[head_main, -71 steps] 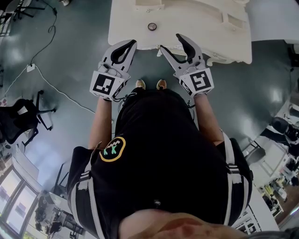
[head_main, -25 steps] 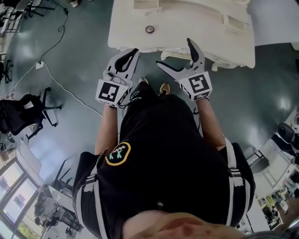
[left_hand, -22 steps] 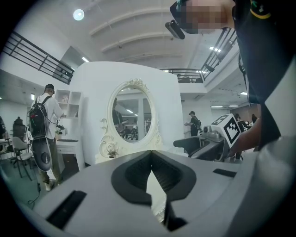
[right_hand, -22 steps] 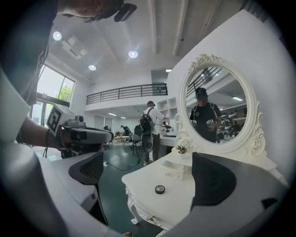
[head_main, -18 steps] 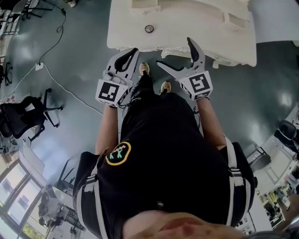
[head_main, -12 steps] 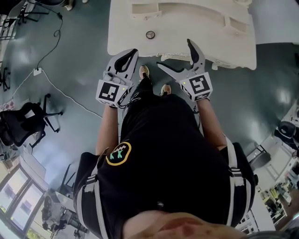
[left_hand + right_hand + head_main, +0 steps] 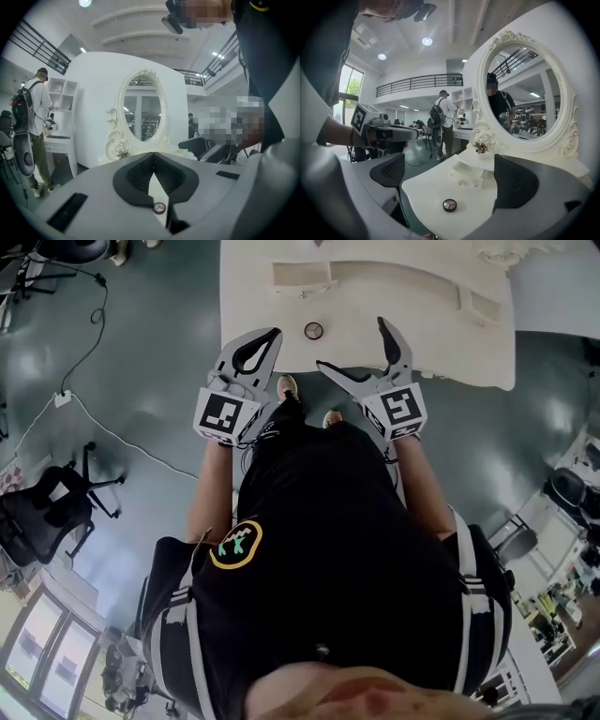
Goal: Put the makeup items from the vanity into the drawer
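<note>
A small round makeup compact (image 7: 313,330) lies on the white vanity top (image 7: 431,296), near its front edge. It also shows low between my right gripper's jaws as the compact (image 7: 449,205), and through the gap under my left jaws as the compact (image 7: 159,207). My left gripper (image 7: 270,336) is shut and empty, just left of the compact. My right gripper (image 7: 354,345) is wide open and empty, just right of it. A small closed drawer box (image 7: 468,173) with little knobs sits behind the compact, below the oval mirror (image 7: 525,98).
A second little drawer box (image 7: 478,306) sits at the vanity's right. On the floor to the left stand an office chair (image 7: 47,512) and a cable (image 7: 103,427). A person with a backpack (image 7: 33,122) stands by a white desk at the left.
The person has stepped closer to the vanity, so both grippers' jaw tips now reach over its front edge beside the compact. The right jaws spread wider early on; the left stayed shut.
</note>
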`<action>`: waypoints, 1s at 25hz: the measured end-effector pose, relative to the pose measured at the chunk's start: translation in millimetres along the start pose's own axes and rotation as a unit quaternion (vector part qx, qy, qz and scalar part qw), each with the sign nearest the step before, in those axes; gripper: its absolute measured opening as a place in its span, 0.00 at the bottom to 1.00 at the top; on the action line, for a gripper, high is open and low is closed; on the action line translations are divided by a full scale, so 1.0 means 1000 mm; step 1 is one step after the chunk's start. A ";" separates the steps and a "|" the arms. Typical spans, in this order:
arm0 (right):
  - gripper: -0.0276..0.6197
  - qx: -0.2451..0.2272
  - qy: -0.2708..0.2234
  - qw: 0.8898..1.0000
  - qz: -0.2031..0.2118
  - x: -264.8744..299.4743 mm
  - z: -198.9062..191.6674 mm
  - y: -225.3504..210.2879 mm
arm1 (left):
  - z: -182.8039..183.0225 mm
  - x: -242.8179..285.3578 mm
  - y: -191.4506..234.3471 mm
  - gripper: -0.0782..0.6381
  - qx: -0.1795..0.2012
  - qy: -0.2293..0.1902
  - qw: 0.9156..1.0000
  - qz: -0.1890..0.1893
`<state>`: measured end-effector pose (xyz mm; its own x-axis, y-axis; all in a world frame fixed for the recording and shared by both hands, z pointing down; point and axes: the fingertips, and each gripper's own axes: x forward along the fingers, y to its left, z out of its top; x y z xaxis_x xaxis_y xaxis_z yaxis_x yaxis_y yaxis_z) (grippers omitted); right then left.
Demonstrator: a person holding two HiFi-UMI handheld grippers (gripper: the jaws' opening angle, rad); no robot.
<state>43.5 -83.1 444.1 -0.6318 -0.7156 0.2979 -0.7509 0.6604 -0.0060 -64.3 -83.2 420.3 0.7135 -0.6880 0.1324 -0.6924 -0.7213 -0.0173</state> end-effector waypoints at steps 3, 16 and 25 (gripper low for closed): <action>0.97 0.000 0.012 1.000 -0.007 0.018 -0.001 -0.001 | -0.006 0.004 0.016 0.13 -0.010 0.000 1.000 -0.013; 0.96 -0.005 0.068 0.998 0.017 0.072 -0.044 -0.029 | -0.012 0.047 0.051 0.13 -0.031 0.006 0.999 0.018; 0.96 -0.016 0.137 0.990 0.035 0.110 -0.119 -0.029 | -0.012 0.059 0.057 0.13 -0.029 0.014 0.999 0.024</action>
<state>19.0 -153.6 590.7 -0.6035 -0.5817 0.5454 -0.6970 0.7171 -0.0064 -63.1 -164.2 439.2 0.6762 -0.7191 0.1602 -0.7317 -0.6808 0.0323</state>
